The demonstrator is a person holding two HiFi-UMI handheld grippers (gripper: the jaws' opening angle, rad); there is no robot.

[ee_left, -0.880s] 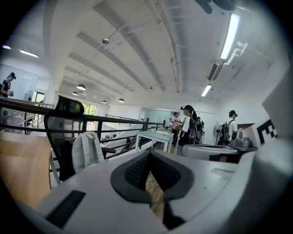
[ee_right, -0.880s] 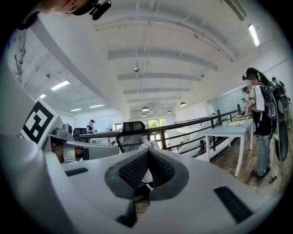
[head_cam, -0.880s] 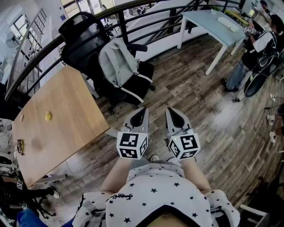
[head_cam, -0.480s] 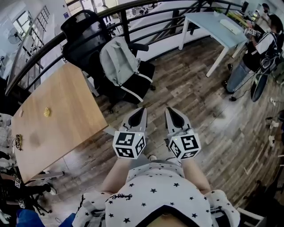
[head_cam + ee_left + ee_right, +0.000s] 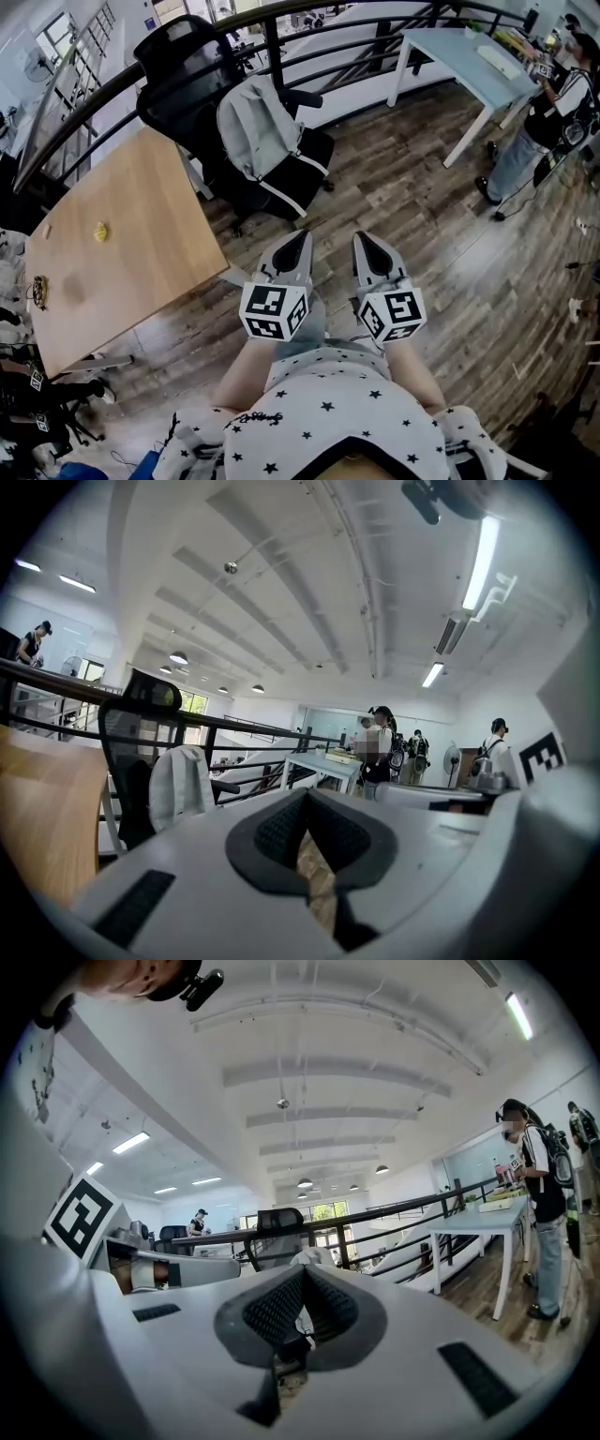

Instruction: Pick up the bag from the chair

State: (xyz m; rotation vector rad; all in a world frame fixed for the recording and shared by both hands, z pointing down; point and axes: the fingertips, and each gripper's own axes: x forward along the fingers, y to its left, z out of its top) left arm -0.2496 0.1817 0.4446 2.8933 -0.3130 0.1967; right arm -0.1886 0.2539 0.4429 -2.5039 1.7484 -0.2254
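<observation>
A light grey backpack [image 5: 255, 129] leans upright on the seat of a black mesh office chair [image 5: 183, 70], at the upper left of the head view. Both grippers are held side by side low in front of the person's body, well short of the chair. My left gripper [image 5: 301, 235] is shut with nothing in it, and my right gripper [image 5: 362, 237] is also shut and empty. In the left gripper view the backpack [image 5: 181, 786] shows left of the closed jaws. In the right gripper view only the top of the backpack [image 5: 313, 1257] peeks over the jaws.
A wooden table [image 5: 122, 244] stands at the left, its corner close to the left gripper. A dark railing [image 5: 319, 42] runs behind the chair. A pale blue table [image 5: 459, 56] and a standing person [image 5: 553, 108] are at the far right. Wood plank floor lies between.
The head view has shifted slightly, so chair and backpack sit a little further right. Both grippers stay shut and side by side. The person at the right has drifted towards the picture's edge.
</observation>
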